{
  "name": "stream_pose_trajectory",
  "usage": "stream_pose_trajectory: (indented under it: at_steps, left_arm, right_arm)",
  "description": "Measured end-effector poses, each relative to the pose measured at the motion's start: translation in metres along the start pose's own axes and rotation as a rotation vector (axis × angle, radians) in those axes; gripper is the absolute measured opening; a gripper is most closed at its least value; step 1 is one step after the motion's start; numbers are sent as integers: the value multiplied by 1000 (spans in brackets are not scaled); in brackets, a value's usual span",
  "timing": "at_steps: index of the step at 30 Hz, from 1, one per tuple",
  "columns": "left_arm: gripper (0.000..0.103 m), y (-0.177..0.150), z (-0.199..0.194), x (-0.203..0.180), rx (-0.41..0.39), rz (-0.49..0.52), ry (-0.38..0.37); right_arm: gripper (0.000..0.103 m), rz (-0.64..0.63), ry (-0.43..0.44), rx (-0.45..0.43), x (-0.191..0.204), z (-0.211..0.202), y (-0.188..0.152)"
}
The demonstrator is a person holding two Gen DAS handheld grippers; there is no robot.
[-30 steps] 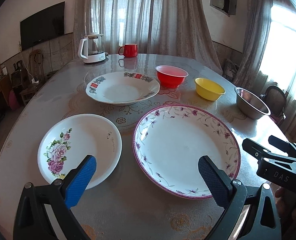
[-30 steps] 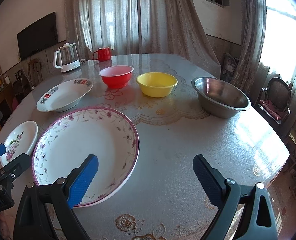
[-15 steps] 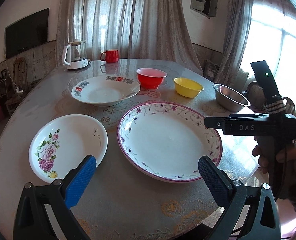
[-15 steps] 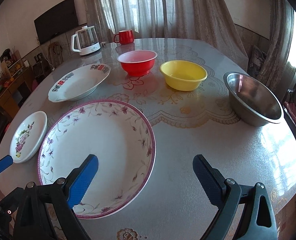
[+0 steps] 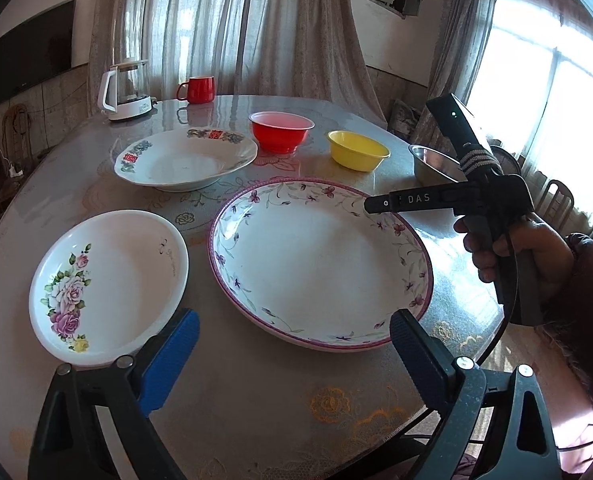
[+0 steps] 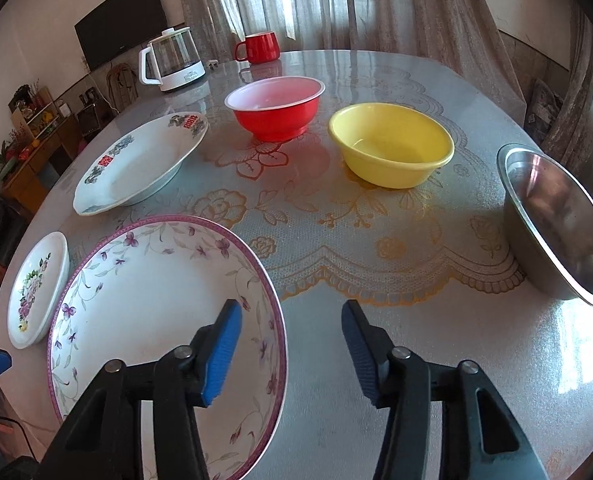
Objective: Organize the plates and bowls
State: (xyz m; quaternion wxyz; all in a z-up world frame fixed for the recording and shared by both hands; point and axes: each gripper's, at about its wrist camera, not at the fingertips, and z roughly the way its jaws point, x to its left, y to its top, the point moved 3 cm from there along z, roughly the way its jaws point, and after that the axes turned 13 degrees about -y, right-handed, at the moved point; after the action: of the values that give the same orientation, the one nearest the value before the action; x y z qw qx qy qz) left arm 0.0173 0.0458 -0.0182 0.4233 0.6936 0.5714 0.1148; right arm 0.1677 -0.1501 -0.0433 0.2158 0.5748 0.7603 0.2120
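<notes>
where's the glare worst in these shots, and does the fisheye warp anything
Left wrist view: the window at right is blown out white and throws a bright sheen on the table beside the purple-flowered plate. Right wrist view: glare sits on the steel bowl rim and the tabletop near it; curtains and walls bow at the edges, and corners vignette black in both.

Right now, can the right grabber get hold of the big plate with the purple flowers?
Probably yes. The right gripper straddles the near rim of the big plate, its jaws closing with the rim between them, not yet pinched. Nothing blocks it; the steel bowl stands well off to the side.
</notes>
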Motion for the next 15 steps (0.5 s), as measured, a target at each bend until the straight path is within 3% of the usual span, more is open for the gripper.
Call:
stream_pose_trajectory:
  at_steps: [2,6,15]
  left_arm:
    - [90,0,4,1,6,-18,-15]
    - [72,-1,14,1,36,-32,-51]
    - [51,-1,20,18,20,-86,15]
  right_arm:
    - [40,-11,-5,13,1,6,2]
    - [36,-49,26,16,9,13,6]
    - [36,-142,97,35,24,26,14]
